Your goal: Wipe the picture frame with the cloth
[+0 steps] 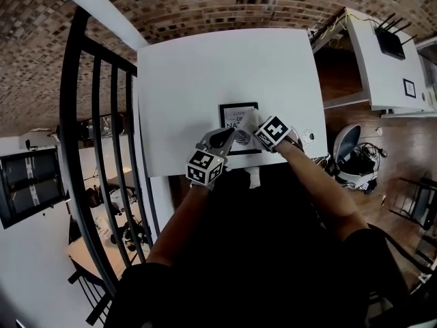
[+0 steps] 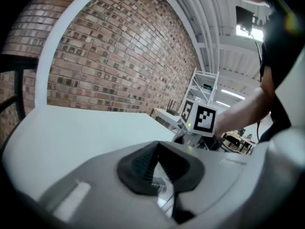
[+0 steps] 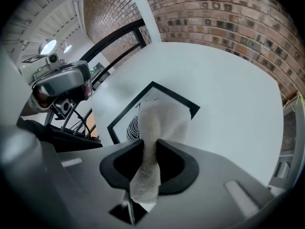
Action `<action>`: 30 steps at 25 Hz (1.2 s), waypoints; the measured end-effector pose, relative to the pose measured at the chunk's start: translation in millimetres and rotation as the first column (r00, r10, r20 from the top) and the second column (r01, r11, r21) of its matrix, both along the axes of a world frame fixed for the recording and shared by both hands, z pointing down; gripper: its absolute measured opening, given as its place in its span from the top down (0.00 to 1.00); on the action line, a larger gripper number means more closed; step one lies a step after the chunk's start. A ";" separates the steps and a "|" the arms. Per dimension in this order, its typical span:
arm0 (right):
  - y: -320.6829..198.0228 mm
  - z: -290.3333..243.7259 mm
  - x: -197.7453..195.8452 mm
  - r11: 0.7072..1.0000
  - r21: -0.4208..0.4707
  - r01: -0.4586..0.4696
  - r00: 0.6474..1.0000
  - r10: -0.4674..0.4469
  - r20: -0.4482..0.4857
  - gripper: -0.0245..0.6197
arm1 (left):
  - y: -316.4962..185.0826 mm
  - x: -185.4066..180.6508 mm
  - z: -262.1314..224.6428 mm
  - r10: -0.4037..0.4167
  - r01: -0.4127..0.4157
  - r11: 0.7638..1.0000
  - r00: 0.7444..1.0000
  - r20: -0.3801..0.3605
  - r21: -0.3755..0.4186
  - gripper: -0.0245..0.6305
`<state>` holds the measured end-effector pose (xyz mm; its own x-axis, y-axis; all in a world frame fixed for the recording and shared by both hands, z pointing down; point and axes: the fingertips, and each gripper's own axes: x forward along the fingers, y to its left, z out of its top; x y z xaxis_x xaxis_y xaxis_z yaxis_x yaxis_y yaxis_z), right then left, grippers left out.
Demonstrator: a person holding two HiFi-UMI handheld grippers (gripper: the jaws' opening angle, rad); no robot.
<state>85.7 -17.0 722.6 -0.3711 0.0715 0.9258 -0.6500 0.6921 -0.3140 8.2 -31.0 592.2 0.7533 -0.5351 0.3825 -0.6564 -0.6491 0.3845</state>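
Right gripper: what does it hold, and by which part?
The right gripper holds the white cloth, pinched across its bunched middle; the free end lies on the picture frame.

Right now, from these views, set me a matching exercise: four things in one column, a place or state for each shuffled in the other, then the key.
Things
1. cloth
2. picture frame
3. left gripper
4. table

Places and states
A. white, set against a brick wall
B. jaws together at the tips, nothing between them
C. pinched in the right gripper, its free end draped on the print
D. black-edged, lying flat on the table

Pairs: 1-C, 2-D, 3-B, 4-A
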 end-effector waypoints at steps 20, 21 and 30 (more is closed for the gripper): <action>90.3 -4.3 2.1 0.980 -0.150 0.131 0.991 -0.131 0.007 0.83 | 13.2 3.8 1.7 0.012 -0.012 1.000 1.000 -0.005 0.010 0.96; 90.4 -6.1 2.2 0.980 -0.150 0.132 0.991 -0.132 0.009 0.83 | 13.2 2.4 0.8 0.008 -0.008 1.000 1.000 -0.006 0.011 0.96; 17.1 -103.3 -36.5 0.978 0.209 0.028 0.937 -0.098 0.335 0.83 | -6.1 -20.1 -26.9 -0.036 0.035 0.996 0.999 0.001 0.086 0.96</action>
<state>49.2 0.0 619.3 -0.6679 -0.0662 0.7413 -0.4806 0.7989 -0.3617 -11.9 -37.1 565.3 0.7323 -0.5926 0.3357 -0.6805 -0.6559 0.3266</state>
